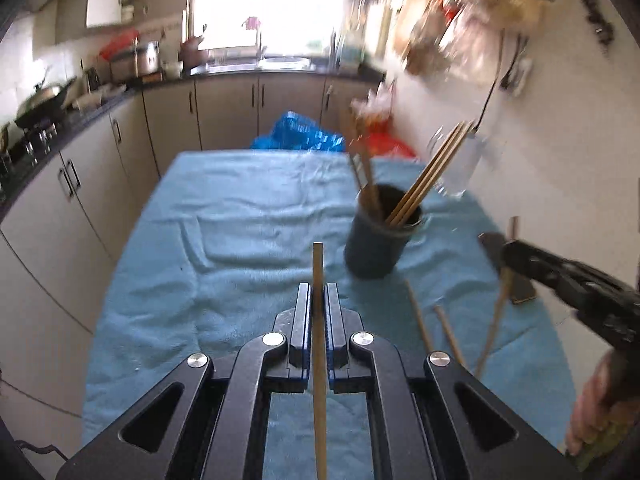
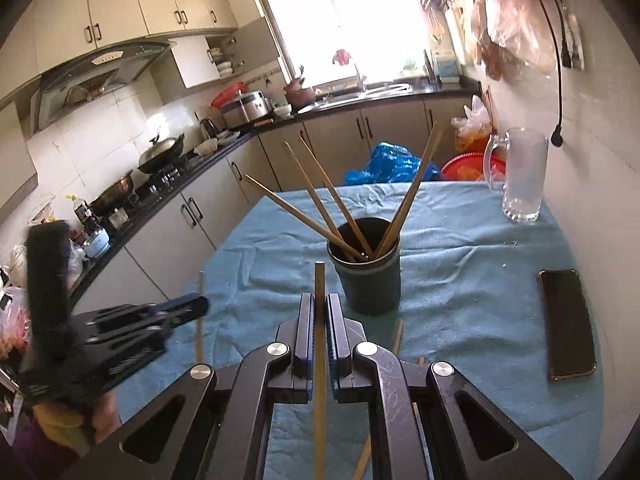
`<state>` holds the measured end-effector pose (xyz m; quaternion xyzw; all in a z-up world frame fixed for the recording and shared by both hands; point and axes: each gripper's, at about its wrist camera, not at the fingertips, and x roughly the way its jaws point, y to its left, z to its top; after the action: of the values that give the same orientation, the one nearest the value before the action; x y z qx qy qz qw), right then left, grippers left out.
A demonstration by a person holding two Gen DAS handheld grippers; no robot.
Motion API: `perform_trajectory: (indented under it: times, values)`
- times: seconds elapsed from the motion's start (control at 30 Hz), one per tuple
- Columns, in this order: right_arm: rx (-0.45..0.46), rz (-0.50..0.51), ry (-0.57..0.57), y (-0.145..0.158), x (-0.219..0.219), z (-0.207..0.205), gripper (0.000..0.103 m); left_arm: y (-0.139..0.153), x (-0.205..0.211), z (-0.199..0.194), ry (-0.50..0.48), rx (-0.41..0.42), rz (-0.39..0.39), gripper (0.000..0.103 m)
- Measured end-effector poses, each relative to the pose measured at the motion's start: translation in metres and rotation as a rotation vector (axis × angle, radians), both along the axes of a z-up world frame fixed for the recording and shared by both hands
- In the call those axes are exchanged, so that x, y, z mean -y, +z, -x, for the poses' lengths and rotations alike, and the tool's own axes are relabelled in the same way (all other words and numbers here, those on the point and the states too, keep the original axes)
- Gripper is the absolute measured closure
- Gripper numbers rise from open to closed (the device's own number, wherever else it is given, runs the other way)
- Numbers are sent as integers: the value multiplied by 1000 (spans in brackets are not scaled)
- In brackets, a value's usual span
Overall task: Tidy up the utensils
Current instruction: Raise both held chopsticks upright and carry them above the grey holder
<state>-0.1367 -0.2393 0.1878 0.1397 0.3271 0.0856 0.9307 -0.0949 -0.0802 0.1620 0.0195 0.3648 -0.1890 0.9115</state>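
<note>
L gripper [image 1: 319, 292] clenched on one wooden chopstick [image 1: 319, 344]; stick runs straight along the jaw line, tip poking out ahead of the fingertips, rest passing back betw. the pads twd the camera. R gripper [image 2: 319, 304] likewise clenched on a second chopstick [image 2: 319, 360], same arrangement: tip just ahead of jaws, shaft running back under the body. Dark cup [image 2: 364, 268] stands upright on blue cloth [image 2: 460, 280], ahead and slightly right of R jaws, near; from L view it sits ahead-right of L jaws. Cup holds several chopsticks [image 2: 320, 208] fanned out, some leaning left, some right; count unclear in L view (motion blur). Loose chopsticks [image 1: 448, 332] lie on cloth right of L jaws, below the cup; partly hidden under R gripper body in R view. Glass mug [image 2: 520, 172] far ahead-right of R jaws, by the wall. Dark phone [image 2: 566, 324] flat on cloth, right of R jaws, well apart from cup. Person's hand [image 1: 592, 408] seen at right edge of L view, gripping R handle. L gripper appears left of R jaws in R view, blurred.
</note>
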Motion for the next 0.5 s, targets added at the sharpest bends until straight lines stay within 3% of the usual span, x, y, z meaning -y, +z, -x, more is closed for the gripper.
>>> perform_trajectory:
  times: [0.3, 0.5]
  values:
    - [56, -10, 3, 21, -3, 29, 97, 35, -1, 37, -33, 88, 54, 98]
    - [90, -13, -7, 36, 2, 36, 97, 53, 7, 39, -50, 127, 79, 98]
